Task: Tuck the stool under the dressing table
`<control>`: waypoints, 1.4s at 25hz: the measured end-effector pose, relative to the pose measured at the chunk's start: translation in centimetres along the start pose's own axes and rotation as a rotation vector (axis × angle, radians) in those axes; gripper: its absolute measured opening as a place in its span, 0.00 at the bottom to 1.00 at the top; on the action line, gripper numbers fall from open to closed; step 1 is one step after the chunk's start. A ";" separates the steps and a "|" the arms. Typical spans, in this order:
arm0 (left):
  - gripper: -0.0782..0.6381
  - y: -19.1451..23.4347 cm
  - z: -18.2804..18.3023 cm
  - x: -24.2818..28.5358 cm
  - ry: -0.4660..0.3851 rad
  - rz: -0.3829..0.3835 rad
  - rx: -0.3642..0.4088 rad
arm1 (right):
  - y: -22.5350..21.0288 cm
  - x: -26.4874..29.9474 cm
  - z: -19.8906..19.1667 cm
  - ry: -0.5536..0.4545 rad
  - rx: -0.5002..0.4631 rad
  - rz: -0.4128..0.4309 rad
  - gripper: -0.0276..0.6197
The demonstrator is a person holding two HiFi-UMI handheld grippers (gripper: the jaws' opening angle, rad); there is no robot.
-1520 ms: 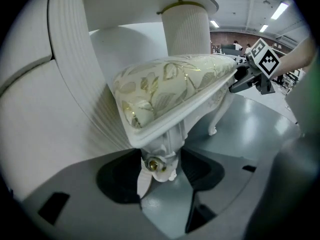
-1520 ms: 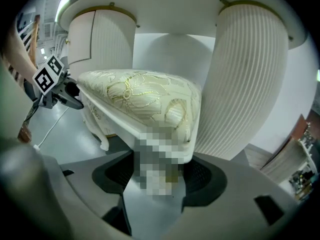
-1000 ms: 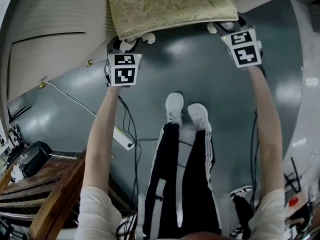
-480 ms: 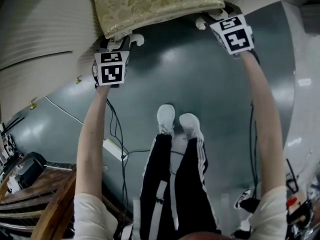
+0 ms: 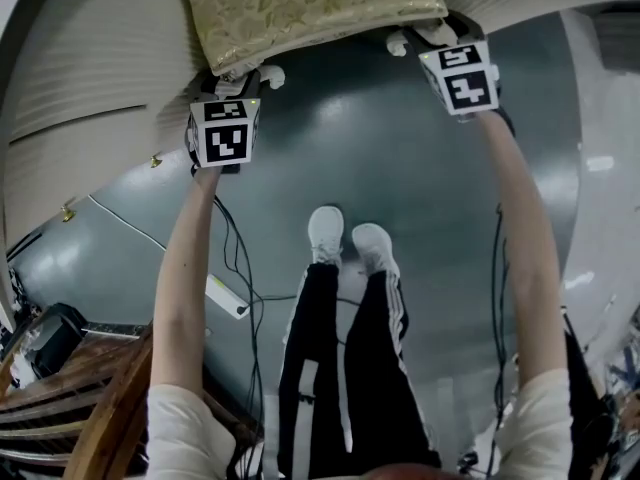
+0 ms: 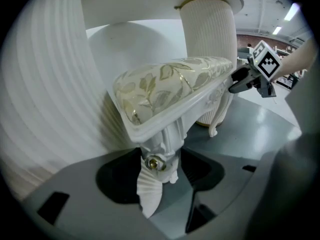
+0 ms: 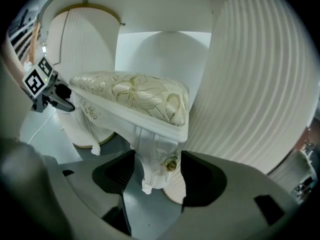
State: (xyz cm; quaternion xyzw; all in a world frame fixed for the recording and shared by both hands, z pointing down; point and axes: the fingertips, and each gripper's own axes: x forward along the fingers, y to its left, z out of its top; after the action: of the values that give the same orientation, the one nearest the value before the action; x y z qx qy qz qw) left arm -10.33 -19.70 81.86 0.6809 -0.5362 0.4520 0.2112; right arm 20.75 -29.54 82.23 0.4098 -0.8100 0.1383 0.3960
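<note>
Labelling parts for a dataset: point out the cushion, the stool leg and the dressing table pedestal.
cushion [image 5: 310,8], head view, middle of its top.
stool leg [image 6: 164,140], left gripper view, carved upper part.
dressing table pedestal [image 6: 207,49], left gripper view, ribbed front.

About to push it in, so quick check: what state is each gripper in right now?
Left gripper: closed on the stool, at its left leg.
Right gripper: closed on the stool, at its right leg.
</note>
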 end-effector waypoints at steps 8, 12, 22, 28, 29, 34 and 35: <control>0.46 -3.2 1.6 -6.2 -0.024 -0.055 -0.100 | 1.1 -8.4 -0.8 0.025 0.143 -0.025 0.49; 0.41 -5.9 1.8 -11.6 -0.046 -0.105 -0.114 | 4.1 -13.9 -0.1 0.029 0.207 -0.005 0.49; 0.35 -10.9 15.2 -23.2 -0.249 -0.161 -0.345 | 3.9 -25.2 5.0 -0.023 0.457 0.034 0.25; 0.30 -11.4 20.1 -30.9 -0.347 -0.138 -0.280 | 2.9 -32.4 10.6 -0.095 0.423 0.001 0.19; 0.29 -10.8 18.8 -32.9 -0.350 -0.137 -0.271 | 5.0 -34.1 11.2 -0.101 0.401 -0.007 0.17; 0.22 -8.4 16.7 -41.8 -0.380 -0.111 -0.315 | 9.7 -42.5 15.1 -0.132 0.377 -0.055 0.12; 0.21 -8.4 16.7 -43.1 -0.385 -0.103 -0.318 | 9.7 -44.0 15.4 -0.144 0.372 -0.069 0.11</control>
State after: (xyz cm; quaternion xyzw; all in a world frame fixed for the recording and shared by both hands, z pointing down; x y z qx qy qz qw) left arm 3.20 -6.53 38.88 0.7391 -0.5955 0.2126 0.2323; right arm 20.52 -7.51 40.03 0.5124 -0.7821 0.2421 0.2592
